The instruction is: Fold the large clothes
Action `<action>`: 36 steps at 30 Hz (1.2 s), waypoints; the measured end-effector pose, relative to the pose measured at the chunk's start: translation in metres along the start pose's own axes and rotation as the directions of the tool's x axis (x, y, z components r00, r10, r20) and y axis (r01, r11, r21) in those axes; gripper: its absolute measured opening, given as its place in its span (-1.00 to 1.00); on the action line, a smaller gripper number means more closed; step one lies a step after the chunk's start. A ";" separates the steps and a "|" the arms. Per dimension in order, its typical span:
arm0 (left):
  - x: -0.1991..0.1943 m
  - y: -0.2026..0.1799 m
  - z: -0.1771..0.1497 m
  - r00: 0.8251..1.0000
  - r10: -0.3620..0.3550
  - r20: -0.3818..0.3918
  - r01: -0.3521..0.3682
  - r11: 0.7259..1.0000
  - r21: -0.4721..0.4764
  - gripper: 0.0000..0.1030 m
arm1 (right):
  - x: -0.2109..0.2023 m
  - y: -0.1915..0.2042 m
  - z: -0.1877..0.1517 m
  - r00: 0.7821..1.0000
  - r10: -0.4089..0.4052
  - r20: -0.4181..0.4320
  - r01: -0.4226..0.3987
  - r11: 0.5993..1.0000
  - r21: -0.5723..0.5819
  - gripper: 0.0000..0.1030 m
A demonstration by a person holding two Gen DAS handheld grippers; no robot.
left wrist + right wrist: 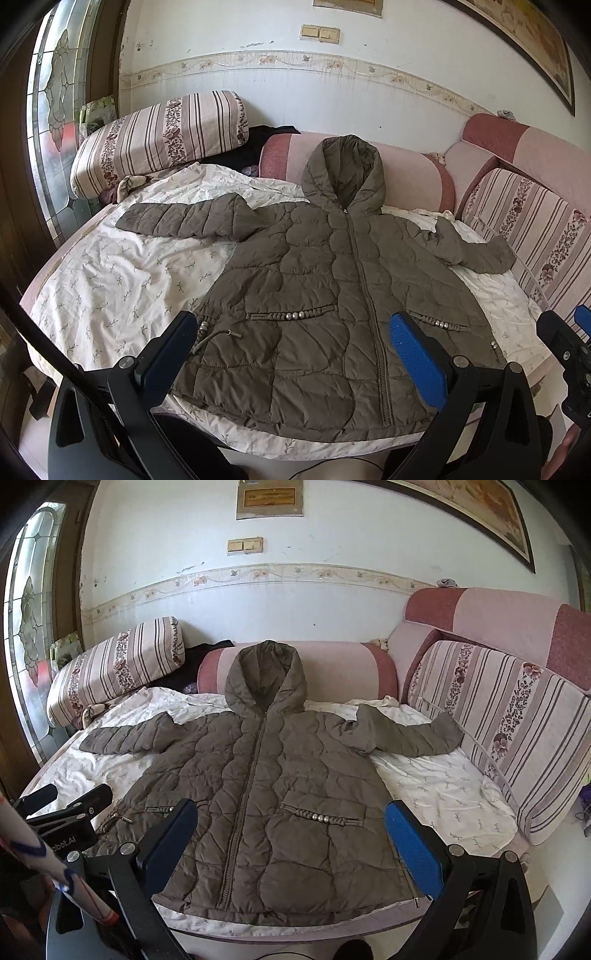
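Your left gripper points forward and tilts downward, jaws fully spread, blue pads facing inward, nothing between them. Your right gripper matches this pose: jaws fully spread, empty. Both grippers sit side by side at a similar height.

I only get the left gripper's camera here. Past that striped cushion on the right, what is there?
Observer: A bare strip of white sheet lies between the jacket and the cushion, and the cushion's near end shows.
Operator: And the right gripper, beyond its tip?
Observer: The right gripper is wide open, nothing between its fingers, above the jacket's hem.
Operator: Is that right sleeve flat?
Observer: No. The right sleeve bends, its cuff against the cushion.
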State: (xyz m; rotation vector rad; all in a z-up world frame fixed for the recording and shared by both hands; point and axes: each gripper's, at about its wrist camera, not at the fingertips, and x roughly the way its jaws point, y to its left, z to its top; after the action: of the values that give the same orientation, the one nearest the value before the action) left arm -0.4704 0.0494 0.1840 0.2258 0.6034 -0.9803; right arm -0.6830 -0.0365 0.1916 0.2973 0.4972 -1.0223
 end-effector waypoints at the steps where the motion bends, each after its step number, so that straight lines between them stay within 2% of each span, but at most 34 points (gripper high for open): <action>1: 0.000 0.000 -0.001 1.000 -0.002 -0.001 0.002 1.000 0.002 1.00 | 0.000 0.000 0.000 1.000 0.000 -0.001 0.000 1.000 -0.001 1.00; 4: 0.000 0.001 -0.003 1.000 -0.001 -0.002 0.001 1.000 0.002 1.00 | 0.000 0.003 0.001 1.000 0.004 -0.023 -0.003 1.000 0.010 1.00; 15: -0.003 0.002 -0.007 1.000 0.000 -0.001 0.000 1.000 0.015 1.00 | 0.000 -0.002 -0.003 1.000 0.001 -0.011 -0.001 1.000 0.019 1.00; 26: -0.027 -0.009 -0.004 1.000 0.019 0.017 -0.020 0.999 0.045 1.00 | -0.015 -0.014 -0.005 1.000 0.018 0.016 -0.019 0.999 0.039 1.00; 31: -0.045 -0.011 0.013 0.997 0.042 0.063 -0.046 0.997 0.062 1.00 | -0.024 -0.053 0.007 0.998 -0.004 0.061 -0.003 0.994 0.111 1.00; 36: -0.050 -0.005 0.044 0.993 0.064 0.095 -0.067 0.997 0.028 1.00 | -0.033 -0.107 0.031 0.995 -0.039 0.091 0.016 0.971 0.238 1.00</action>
State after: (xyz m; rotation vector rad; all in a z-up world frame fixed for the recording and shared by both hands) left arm -0.4782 0.0628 0.2487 0.2245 0.4917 -0.9323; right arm -0.7823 -0.0798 0.2344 0.4526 0.2937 -1.1194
